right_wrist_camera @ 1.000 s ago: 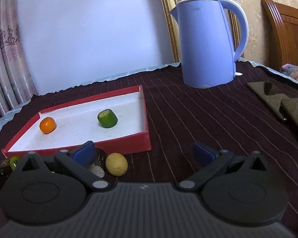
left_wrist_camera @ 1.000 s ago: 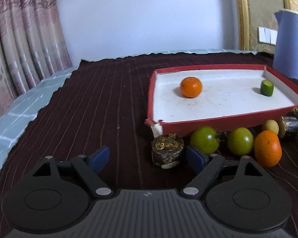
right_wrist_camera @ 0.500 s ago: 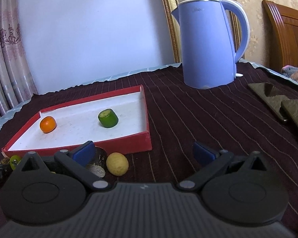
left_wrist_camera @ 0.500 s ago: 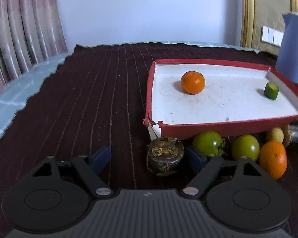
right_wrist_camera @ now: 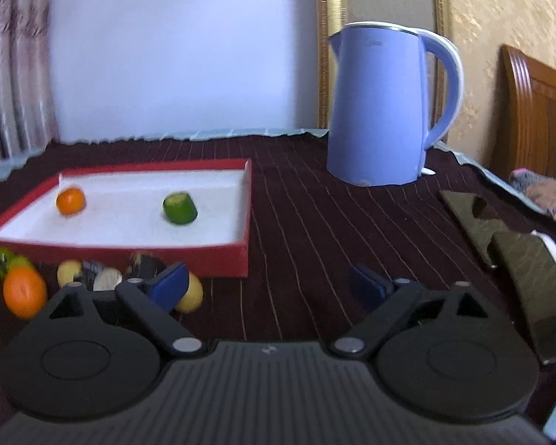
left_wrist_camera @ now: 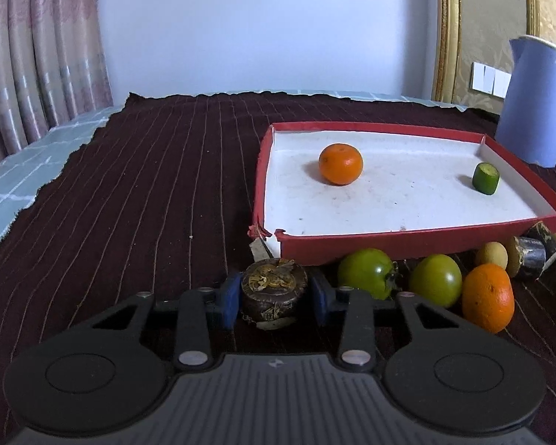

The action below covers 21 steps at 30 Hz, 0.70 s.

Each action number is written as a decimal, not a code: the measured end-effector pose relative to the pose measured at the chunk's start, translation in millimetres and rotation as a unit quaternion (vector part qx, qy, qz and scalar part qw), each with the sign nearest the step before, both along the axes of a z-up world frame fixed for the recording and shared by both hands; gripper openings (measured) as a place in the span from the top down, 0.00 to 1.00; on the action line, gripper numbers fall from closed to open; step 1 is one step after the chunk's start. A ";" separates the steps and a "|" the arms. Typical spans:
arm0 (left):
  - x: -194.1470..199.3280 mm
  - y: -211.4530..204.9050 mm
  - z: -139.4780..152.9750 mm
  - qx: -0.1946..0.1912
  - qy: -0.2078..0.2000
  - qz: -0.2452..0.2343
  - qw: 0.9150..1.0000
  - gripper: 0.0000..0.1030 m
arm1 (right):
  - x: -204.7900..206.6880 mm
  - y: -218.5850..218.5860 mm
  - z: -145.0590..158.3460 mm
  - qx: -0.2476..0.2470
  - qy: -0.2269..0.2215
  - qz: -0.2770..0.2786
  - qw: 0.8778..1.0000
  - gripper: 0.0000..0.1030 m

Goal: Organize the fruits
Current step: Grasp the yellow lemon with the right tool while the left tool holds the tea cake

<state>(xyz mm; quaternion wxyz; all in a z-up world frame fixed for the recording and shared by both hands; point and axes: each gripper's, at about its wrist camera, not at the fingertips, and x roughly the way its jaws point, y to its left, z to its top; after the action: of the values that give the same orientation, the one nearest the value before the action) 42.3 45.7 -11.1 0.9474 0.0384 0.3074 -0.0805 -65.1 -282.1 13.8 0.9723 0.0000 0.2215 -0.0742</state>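
The left tool (left_wrist_camera: 274, 298) is clenched on a dark brown, dried-looking round fruit (left_wrist_camera: 274, 291), its two blue pads pressed against either side, just in front of the torn near corner of the red tray (left_wrist_camera: 407, 240). The fruit sits on the worktop (left_wrist_camera: 148, 193), which is covered in a dark striped cloth. Just to its right, along the tray's near wall, lie two green tomatoes (left_wrist_camera: 367, 272) (left_wrist_camera: 435, 284), an orange (left_wrist_camera: 487, 296), a small yellow fruit (left_wrist_camera: 492, 256) and a dark cylinder-shaped piece (left_wrist_camera: 533, 256). Inside the tray, on its white floor, an orange mandarin (left_wrist_camera: 340, 163) rests toward the left and a short green cut piece (left_wrist_camera: 485, 178) near the far right corner. Beyond the tray stands a blue kettle (left_wrist_camera: 533, 100).

The right tool (right_wrist_camera: 267, 285) is released, pads well apart, hovering over bare cloth beside the tray's right corner. A yellow fruit (right_wrist_camera: 193, 298) peeks out behind its left pad. The right wrist view is blurred.
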 end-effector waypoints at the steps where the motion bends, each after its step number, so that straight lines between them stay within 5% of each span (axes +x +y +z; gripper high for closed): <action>1: -0.1 0.4 0.0 0.000 0.000 0.000 1.000 0.63 | -0.6 4.4 -0.6 -0.007 0.003 0.011 1.000 0.19; 8: -1.2 -1.8 -0.6 0.007 -0.004 -0.001 1.000 0.63 | 17.9 29.2 -9.0 -0.056 0.045 0.052 0.996 0.39; 15: -2.6 -4.5 -0.8 0.011 -0.006 0.000 1.000 0.63 | 25.7 33.8 -10.7 -0.074 0.059 0.065 0.993 0.39; 21: -4.0 -6.2 -0.7 0.018 -0.008 0.000 1.000 0.63 | 34.0 34.1 -12.8 -0.060 0.070 0.114 0.989 0.54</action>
<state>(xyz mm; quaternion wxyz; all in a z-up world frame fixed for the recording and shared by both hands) 38.3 39.5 -11.8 0.9491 0.0556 0.3011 -0.0744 -31.0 -248.0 1.0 0.9547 -0.0892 0.2827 0.0241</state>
